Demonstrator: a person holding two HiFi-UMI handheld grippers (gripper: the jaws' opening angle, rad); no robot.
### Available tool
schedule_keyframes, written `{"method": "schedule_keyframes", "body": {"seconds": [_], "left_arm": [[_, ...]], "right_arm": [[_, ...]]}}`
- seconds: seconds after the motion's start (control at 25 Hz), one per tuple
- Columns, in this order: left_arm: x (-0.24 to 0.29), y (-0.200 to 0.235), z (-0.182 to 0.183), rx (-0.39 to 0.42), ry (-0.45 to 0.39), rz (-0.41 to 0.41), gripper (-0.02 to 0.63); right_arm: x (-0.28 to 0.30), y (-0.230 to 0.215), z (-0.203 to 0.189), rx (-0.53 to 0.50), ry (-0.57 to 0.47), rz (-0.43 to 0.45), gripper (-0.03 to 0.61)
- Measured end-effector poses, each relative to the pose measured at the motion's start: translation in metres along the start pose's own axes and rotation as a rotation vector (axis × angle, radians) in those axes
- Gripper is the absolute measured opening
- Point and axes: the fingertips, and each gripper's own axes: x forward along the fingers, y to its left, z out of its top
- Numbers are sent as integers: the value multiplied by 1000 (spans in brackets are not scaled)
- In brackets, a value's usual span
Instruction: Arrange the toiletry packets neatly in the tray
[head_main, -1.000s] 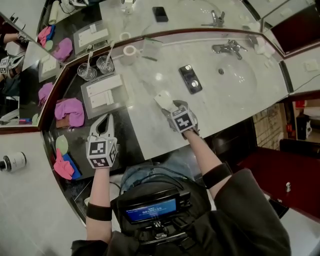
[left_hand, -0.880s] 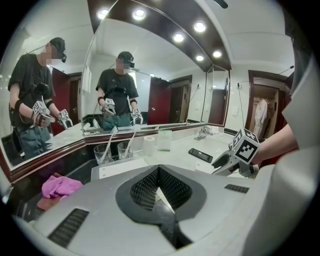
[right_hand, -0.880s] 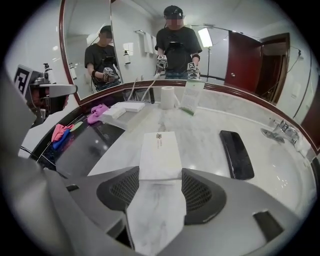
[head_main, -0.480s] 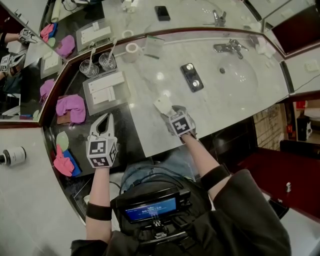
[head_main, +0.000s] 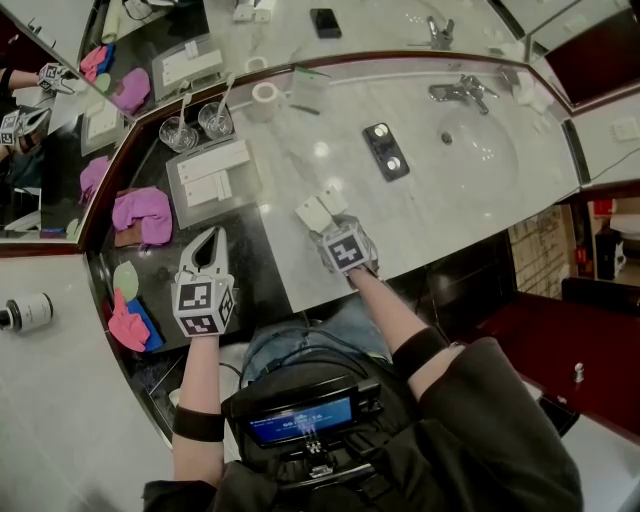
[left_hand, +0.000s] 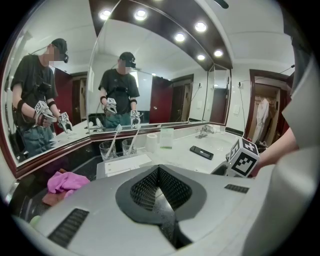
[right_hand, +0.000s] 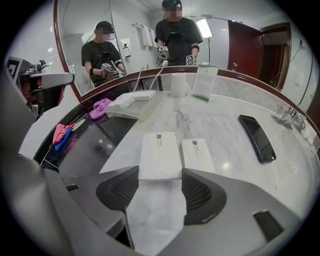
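A white toiletry packet (right_hand: 160, 152) lies flat on the marble counter, its near end between the pads of my right gripper (right_hand: 160, 176), which is shut on its sides. A second white packet (right_hand: 196, 155) lies right beside it, untouched. In the head view the gripped packet (head_main: 310, 212) and its neighbour (head_main: 334, 200) sit just ahead of my right gripper (head_main: 327, 232). The grey tray (head_main: 196, 209) with white packets inside stands at the left on the black counter. My left gripper (head_main: 210, 238) is shut and empty, hovering short of the tray (left_hand: 102, 167).
A black phone (head_main: 385, 152) lies on the marble towards the sink (head_main: 480, 150). Two glasses with toothbrushes (head_main: 180, 135), a toilet roll (head_main: 263, 98) and a card stand behind the tray. A pink cloth (head_main: 140, 215) lies left of the tray. Mirrors back the counter.
My right gripper has moved left and down towards the counter's near edge. Two packets now show side by side ahead of it. The left gripper has stayed put.
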Motion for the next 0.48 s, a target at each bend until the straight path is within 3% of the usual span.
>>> {"method": "schedule_keyframes", "body": {"seconds": [0.48], "left_arm": [[1,5,-7,-15,10,8,2]], "right_arm": [[13,6,-8,-19,36,21,320]]}}
